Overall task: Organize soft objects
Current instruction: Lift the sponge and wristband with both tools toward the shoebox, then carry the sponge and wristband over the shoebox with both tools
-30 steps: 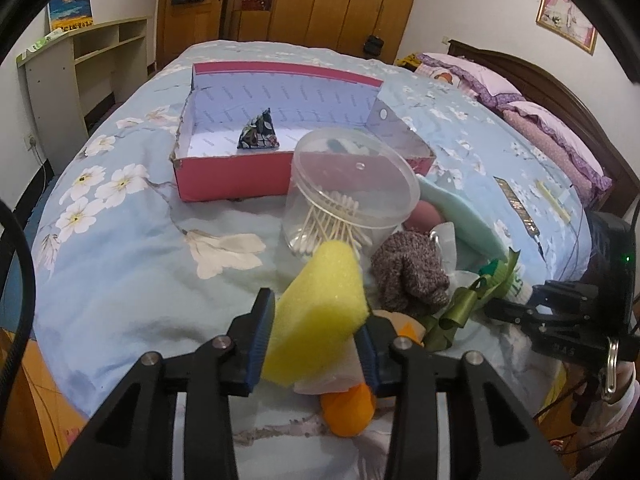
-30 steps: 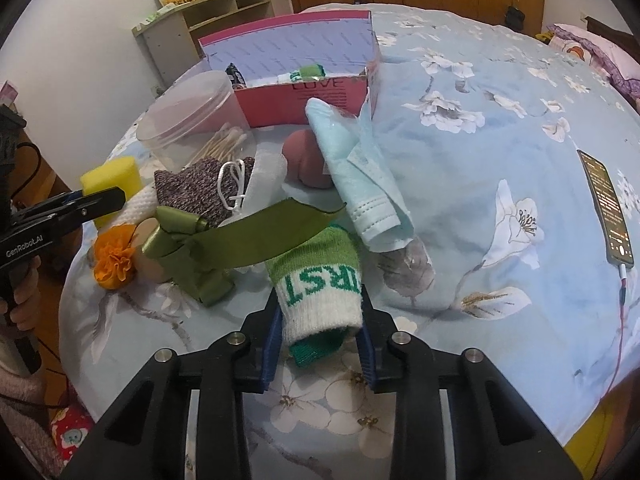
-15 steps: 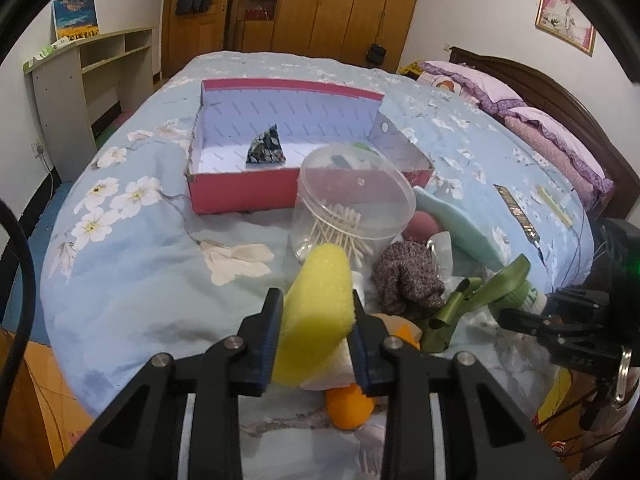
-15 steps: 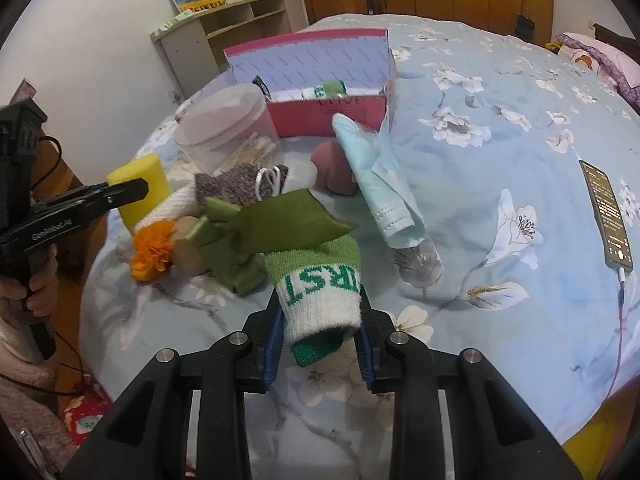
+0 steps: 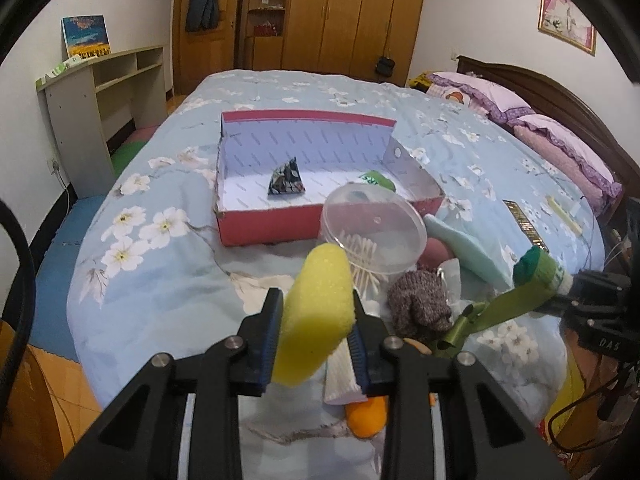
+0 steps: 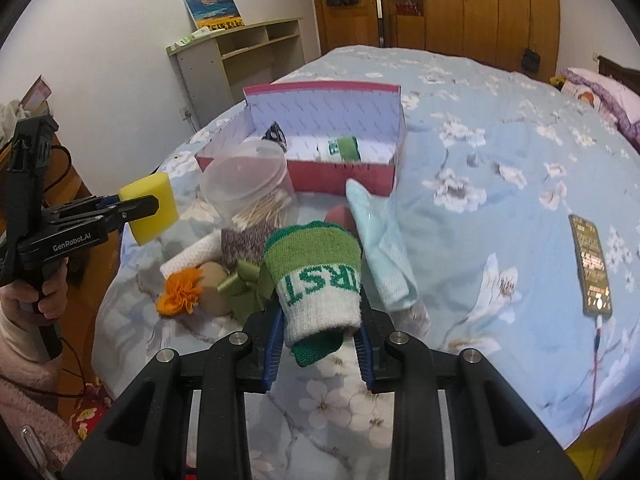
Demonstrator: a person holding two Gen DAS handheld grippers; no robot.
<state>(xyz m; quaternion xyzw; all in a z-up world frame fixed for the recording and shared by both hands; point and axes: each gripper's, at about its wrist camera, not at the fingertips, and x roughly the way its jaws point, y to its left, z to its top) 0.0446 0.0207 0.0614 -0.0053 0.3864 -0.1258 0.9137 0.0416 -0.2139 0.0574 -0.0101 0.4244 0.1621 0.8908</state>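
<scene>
While the left gripper has its jaws squeezed onto a yellow sponge that's up off the bed, the right gripper is clamped on a green and white sock with green letters reading "RST" across the white band, the rest cut off by the fold. In the right wrist view the left gripper's body says "GenRobot.AI" in white, over at 9 o'clock, with a hand round its handle. Just past the sock there's a heap on the flowered bedspread: a green ribbon bow, an orange fabric flower, a grey knitted piece, a light blue cloth at 1 o'clock, and a clear plastic tub of cotton swabs at 11 o'clock. A phone lies at 3 o'clock, screen lit, text too small to read. Further back at 12 o'clock sits the pink box, open, with a matching green and white sock and a dark patterned triangle pouch inside. Furthest off, the shelf and wardrobe.
</scene>
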